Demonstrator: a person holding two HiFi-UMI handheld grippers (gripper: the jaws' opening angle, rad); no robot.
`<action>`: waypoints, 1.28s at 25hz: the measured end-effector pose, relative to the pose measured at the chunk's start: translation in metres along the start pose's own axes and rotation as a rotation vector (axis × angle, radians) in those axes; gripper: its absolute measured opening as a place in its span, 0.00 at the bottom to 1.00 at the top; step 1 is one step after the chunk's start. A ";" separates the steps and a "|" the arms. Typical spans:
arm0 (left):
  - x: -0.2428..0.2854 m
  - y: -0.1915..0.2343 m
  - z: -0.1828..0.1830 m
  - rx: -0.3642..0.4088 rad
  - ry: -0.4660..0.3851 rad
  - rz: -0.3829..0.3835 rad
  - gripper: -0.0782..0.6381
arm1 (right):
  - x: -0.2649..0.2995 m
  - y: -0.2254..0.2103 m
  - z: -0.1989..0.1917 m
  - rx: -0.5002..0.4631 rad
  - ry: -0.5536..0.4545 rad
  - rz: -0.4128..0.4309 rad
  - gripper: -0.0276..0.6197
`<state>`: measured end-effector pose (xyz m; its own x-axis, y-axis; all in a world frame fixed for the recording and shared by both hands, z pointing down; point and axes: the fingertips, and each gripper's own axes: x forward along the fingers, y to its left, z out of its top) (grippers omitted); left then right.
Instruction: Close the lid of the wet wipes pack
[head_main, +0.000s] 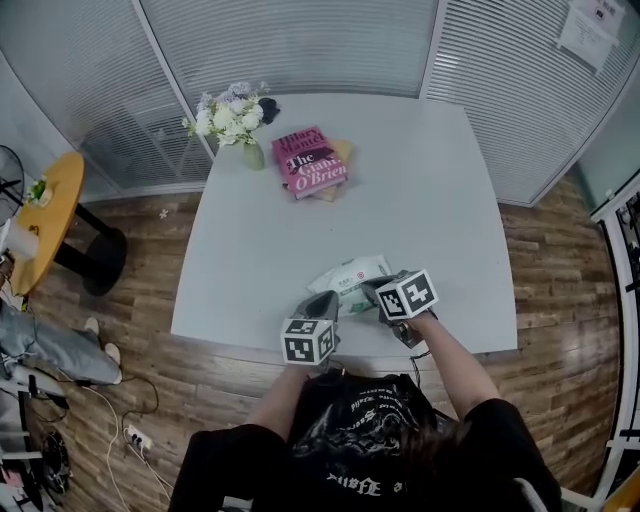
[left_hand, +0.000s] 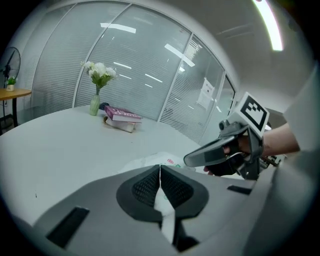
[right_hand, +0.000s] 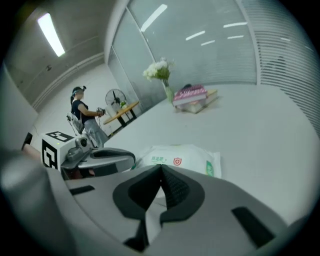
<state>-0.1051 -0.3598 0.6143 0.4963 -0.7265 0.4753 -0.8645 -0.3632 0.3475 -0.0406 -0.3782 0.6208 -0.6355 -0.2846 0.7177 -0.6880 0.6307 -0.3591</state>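
Note:
The white wet wipes pack (head_main: 350, 279) lies flat near the front edge of the grey table (head_main: 430, 200). It carries green print and a small red shield mark (right_hand: 182, 156); I cannot make out its lid. My left gripper (head_main: 322, 305) rests just left of the pack, jaws shut with nothing between them (left_hand: 160, 168). My right gripper (head_main: 383, 292) sits at the pack's right end, also shut and empty (right_hand: 161, 167). Each gripper shows in the other's view: the right gripper (left_hand: 220, 153) and the left gripper (right_hand: 106, 158). The pack (left_hand: 152, 161) lies just beyond both jaw tips.
A pink book (head_main: 312, 160) on a second book lies at the table's far side, beside a vase of white flowers (head_main: 232, 117) and a small dark object (head_main: 268, 105). A yellow round side table (head_main: 45, 215) stands left. A person (right_hand: 82, 117) stands far off.

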 end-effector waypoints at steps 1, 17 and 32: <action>-0.004 0.000 0.006 0.007 -0.018 -0.006 0.12 | -0.011 -0.003 0.006 0.012 -0.075 -0.009 0.04; -0.094 -0.031 0.056 0.172 -0.277 0.012 0.12 | -0.164 -0.018 -0.004 0.026 -0.719 -0.353 0.04; -0.098 -0.054 0.069 0.213 -0.329 -0.006 0.12 | -0.181 -0.002 -0.018 -0.055 -0.716 -0.446 0.04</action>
<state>-0.1126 -0.3090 0.4934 0.4795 -0.8594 0.1775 -0.8759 -0.4562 0.1572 0.0817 -0.3152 0.5024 -0.3902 -0.8922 0.2274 -0.9207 0.3799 -0.0891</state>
